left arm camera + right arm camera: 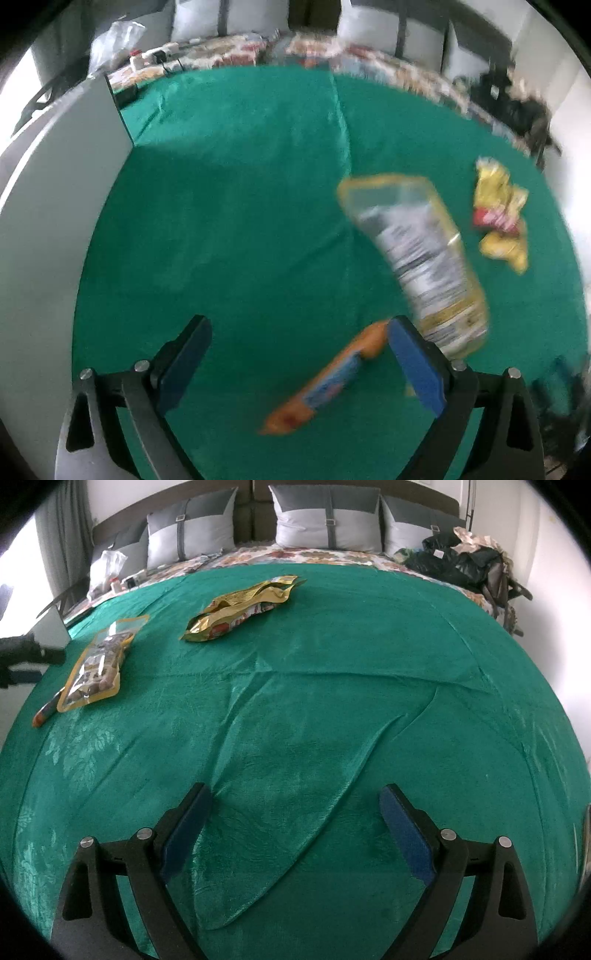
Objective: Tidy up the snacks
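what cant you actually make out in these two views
- Left wrist view: motion blur makes the print on the clear yellow-edged pouch unreadable.
- The orange packet's far end is hidden behind the left claw's finger.
- Right wrist view: the orange packet is partly tucked under the pouch.
- Gold bag label: too small.

The green blanket lies bare and wide ahead of the right gripper, whose jaws stand spread over nothing but a few soft folds. 3 packets crowd the left part: a gold pouch, a clear yellow-edged bag and an orange packet, the last 2 touching. A white panel walls the far left edge.
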`<action>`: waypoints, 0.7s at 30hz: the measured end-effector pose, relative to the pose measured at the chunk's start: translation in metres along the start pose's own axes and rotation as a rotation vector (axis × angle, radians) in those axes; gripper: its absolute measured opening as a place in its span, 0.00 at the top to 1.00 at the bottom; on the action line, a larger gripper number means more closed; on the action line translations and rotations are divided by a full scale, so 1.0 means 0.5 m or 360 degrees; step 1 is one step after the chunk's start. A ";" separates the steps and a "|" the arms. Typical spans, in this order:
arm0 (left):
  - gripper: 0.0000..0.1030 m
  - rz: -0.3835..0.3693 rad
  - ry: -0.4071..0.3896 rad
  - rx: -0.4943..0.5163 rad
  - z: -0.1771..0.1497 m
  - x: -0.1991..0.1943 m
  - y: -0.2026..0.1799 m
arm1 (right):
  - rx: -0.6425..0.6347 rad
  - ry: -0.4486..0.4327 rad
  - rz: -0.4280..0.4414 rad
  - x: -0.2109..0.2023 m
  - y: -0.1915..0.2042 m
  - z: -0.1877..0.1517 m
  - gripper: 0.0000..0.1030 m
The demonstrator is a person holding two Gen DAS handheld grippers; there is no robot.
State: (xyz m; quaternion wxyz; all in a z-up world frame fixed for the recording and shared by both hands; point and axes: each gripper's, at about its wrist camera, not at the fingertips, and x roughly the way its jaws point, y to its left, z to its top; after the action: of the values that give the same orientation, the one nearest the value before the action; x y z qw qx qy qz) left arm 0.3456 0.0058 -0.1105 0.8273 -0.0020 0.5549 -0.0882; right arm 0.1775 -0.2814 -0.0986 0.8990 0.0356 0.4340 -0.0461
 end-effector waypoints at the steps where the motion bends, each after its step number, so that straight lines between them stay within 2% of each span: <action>1: 0.07 -0.0040 -0.0030 0.0007 -0.005 0.000 0.004 | 0.0000 0.0000 0.0000 0.000 0.000 0.000 0.08; 5: 0.08 -0.0076 -0.0062 -0.0016 -0.015 -0.001 0.017 | 0.0000 0.0000 0.0000 0.000 0.000 0.000 0.08; 8: 0.10 -0.0047 -0.0089 0.0012 -0.019 -0.003 0.027 | 0.0000 -0.0001 -0.0001 0.000 0.000 0.000 0.08; 11: 0.26 -0.0001 -0.0076 0.0038 -0.017 0.003 0.036 | 0.0001 -0.0001 0.0000 0.000 0.000 0.000 0.08; 13: 0.30 -0.0081 -0.0053 0.0111 -0.017 -0.003 0.029 | 0.0001 -0.0001 -0.0001 0.000 0.000 0.000 0.08; 16: 0.30 -0.0201 -0.0052 0.0126 -0.024 -0.020 0.029 | 0.0001 -0.0001 -0.0001 0.000 0.000 0.000 0.08; 18: 0.30 -0.0247 -0.0058 0.0124 -0.033 -0.027 0.027 | 0.0001 -0.0001 -0.0001 0.000 0.000 0.000 0.08; 21: 0.30 -0.0259 0.0001 0.0219 -0.046 -0.024 0.006 | 0.0001 -0.0002 -0.0001 0.000 0.000 0.000 0.08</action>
State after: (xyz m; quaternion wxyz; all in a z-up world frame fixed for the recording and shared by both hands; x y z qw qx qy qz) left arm 0.3206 0.0124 -0.1087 0.8154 0.0098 0.5457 -0.1929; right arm 0.1773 -0.2815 -0.0988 0.8992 0.0358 0.4335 -0.0465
